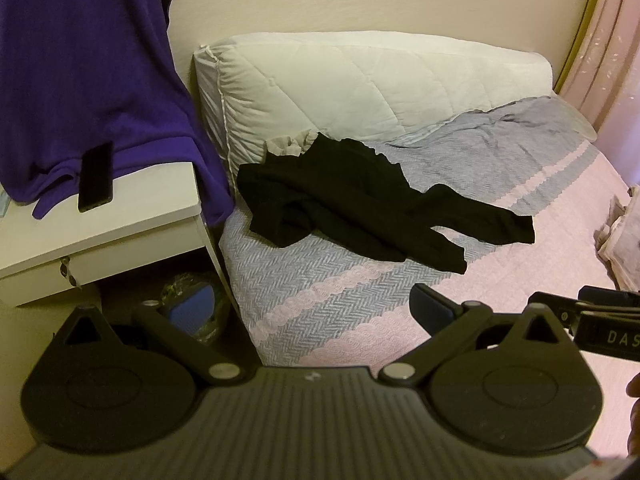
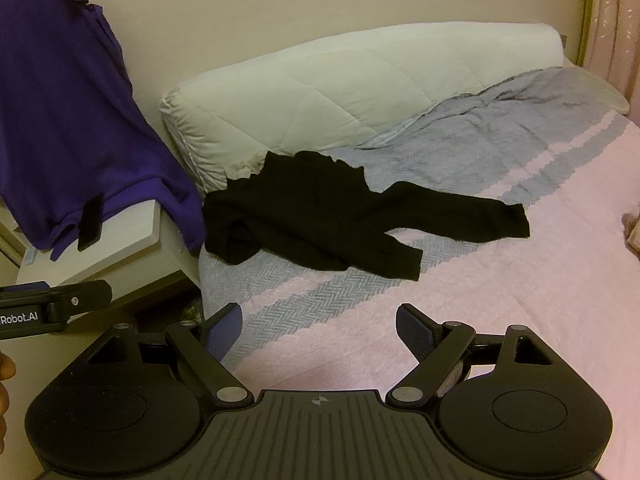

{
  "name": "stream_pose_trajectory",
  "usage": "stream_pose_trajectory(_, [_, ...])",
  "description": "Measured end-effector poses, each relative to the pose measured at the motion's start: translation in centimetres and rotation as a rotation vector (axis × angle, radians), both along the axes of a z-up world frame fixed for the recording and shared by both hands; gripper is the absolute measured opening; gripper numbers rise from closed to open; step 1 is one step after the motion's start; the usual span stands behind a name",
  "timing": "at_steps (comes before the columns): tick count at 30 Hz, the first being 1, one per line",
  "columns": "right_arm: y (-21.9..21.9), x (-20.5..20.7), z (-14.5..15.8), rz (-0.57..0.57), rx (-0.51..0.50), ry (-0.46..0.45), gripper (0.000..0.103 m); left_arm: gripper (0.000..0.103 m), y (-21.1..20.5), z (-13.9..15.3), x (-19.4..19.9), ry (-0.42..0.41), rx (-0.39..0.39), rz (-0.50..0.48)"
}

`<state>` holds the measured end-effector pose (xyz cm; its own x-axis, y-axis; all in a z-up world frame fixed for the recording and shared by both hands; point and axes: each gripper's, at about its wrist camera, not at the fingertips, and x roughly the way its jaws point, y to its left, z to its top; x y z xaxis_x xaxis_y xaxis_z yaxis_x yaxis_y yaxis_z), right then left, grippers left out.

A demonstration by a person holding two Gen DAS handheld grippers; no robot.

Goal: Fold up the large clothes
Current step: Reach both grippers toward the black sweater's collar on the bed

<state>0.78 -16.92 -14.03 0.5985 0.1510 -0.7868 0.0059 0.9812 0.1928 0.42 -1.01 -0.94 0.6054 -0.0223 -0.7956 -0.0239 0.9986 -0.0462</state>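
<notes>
Nearest in both wrist views are the tools themselves. The left gripper [image 1: 316,308] stands with its jaws spread wide and nothing between them; only its right blue pad shows clearly, the left one lost in the shadow beside the bed. The right gripper [image 2: 318,330] is likewise splayed wide and empty, both blue pads hanging over the pink-and-grey bedspread [image 2: 520,300]. Each tool shows at the edge of the other's view, so the two are side by side at the near edge of the bed, tilted down toward it.

Farther on, well apart from both sets of jaws, lies the black garment [image 2: 320,220], crumpled on the bedspread. Its bulk is bunched at the far left, close to the white pillow [image 2: 340,88] and just beside the white side table [image 1: 100,232]. Two long limbs run from that bunch toward the near right, so its long axis is a diagonal, far-left to near-right.

The left gripper looks better placed for the bunched end, the right for the loose ends, which are the nearest part. Both must reach forward first.

A purple cloth [image 1: 88,72] is draped over the table, farther left.
</notes>
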Motion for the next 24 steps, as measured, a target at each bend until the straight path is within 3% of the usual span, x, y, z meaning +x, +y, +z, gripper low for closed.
stream_pose_trajectory(15, [-3.3,2.1,-0.7,0.042,0.011,-0.017,0.082,0.102,-1.4,-0.3,0.9,-0.002,-0.005,0.05])
stream_pose_trajectory(24, [-3.6,6.7,-2.0,0.149,-0.011,-0.076,0.082,0.102,0.7,-2.4,6.3,0.009,0.032,0.033])
